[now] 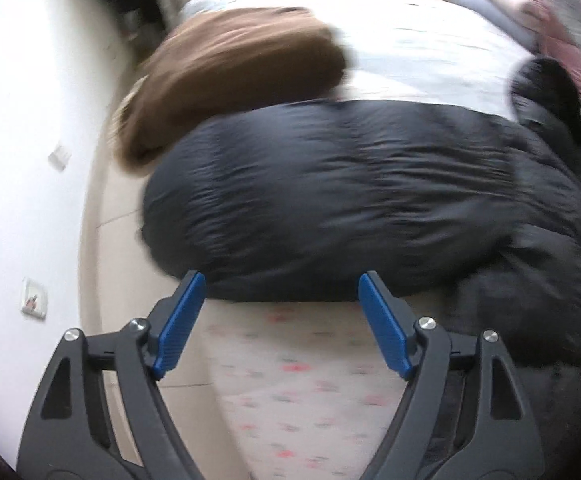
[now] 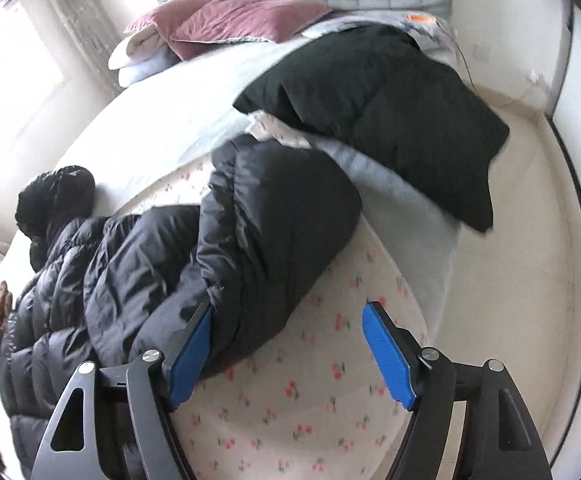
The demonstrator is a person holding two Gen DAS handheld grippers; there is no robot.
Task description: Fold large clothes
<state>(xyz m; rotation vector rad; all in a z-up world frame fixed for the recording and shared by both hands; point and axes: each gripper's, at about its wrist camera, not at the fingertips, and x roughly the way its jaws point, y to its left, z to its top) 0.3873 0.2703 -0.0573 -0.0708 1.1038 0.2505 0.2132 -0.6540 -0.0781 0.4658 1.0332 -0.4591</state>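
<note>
A large black puffer jacket (image 1: 350,192) lies across the near edge of the bed, its hood (image 1: 546,92) toward the right. My left gripper (image 1: 280,282) is open, its blue pads just in front of the jacket's near edge, holding nothing. In the right wrist view the jacket (image 2: 138,264) lies folded over itself, with a doubled-up part (image 2: 274,216) in front and the hood (image 2: 54,196) far left. My right gripper (image 2: 288,312) is open; its left finger (image 2: 190,356) touches the jacket's edge, the right one hangs over the sheet.
The bed has a floral sheet (image 2: 302,412) and a pale blanket (image 1: 422,52). A folded brown garment (image 1: 242,68) lies behind the jacket. A folded black jacket (image 2: 386,108) sits on the right. Pillows (image 2: 226,24) lie at the headboard. Beige floor (image 2: 530,280) surrounds the bed.
</note>
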